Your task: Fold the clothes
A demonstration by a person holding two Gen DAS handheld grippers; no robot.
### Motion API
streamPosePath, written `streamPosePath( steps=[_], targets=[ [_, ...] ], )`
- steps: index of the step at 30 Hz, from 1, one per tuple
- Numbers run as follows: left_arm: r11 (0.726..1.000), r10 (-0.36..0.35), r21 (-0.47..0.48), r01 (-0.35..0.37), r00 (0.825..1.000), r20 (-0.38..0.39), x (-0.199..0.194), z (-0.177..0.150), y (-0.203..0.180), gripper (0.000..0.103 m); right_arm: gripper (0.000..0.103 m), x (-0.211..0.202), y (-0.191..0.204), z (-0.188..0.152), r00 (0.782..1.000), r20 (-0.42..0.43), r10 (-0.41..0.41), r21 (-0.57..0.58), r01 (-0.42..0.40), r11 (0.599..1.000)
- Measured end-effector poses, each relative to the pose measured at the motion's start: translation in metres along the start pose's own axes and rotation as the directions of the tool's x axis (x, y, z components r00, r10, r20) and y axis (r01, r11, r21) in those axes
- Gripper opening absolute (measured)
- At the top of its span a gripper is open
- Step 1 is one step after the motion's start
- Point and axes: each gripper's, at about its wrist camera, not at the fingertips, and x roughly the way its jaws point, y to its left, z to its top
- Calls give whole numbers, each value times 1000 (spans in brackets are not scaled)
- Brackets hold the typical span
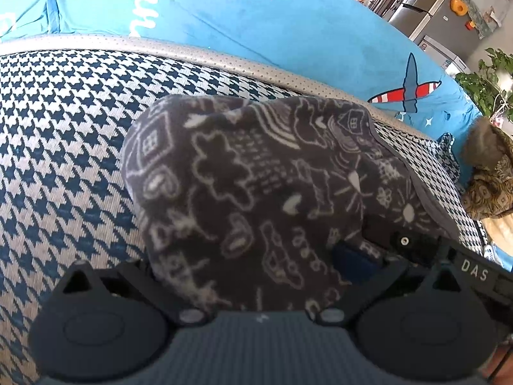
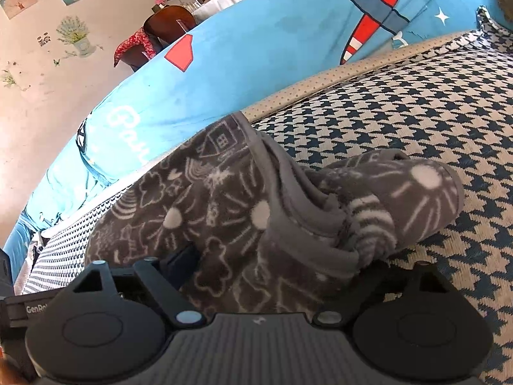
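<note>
**Grey fleece bundled between two grippers on the houndstooth cushion**

Grey fleece garment (image 1: 243, 192), printed with white doodles of houses, hearts and clouds, lies in a thick folded mound on a navy-and-white houndstooth cushion (image 1: 64, 134) in the left wrist view. The mound covers the left gripper (image 1: 256, 276), whose fingers are hidden under the cloth, so whether it pinches the fleece or stands spread cannot be told. At the mound's right side, part of the right gripper (image 1: 413, 247) shows against the fabric. Behind the cushion runs a bright blue cover (image 1: 272, 38) with an aeroplane print, and a houseplant (image 1: 487, 83) stands at the far right.

From the right wrist view, the garment (image 2: 224, 211) is heaped in front of the camera, a rolled part (image 2: 413, 199) lying to the right on the cushion (image 2: 416, 102). The right gripper (image 2: 256, 272) has its jaws spread wide, with fleece lying between them; its fingertips are buried. The blue cover (image 2: 256, 64) rises behind.
</note>
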Motion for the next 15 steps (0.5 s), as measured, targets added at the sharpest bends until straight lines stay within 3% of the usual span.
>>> streamPosePath(
  steps=[5,11,15],
  targets=[
    [999,24,27,-25,999,22,-4,-3,-6,102,88,1,5,1,1000,5,-28,-14,29,999],
    [994,66,83,-71,996,64,-12,-8,-19,95,57,-11,8,2,998,36,-44,-57,46,997],
    [989,84,112,-93,993,83,-17,-12,-24,93,50,-16,17,-1,996,60,-66,-117,72,990]
  ],
)
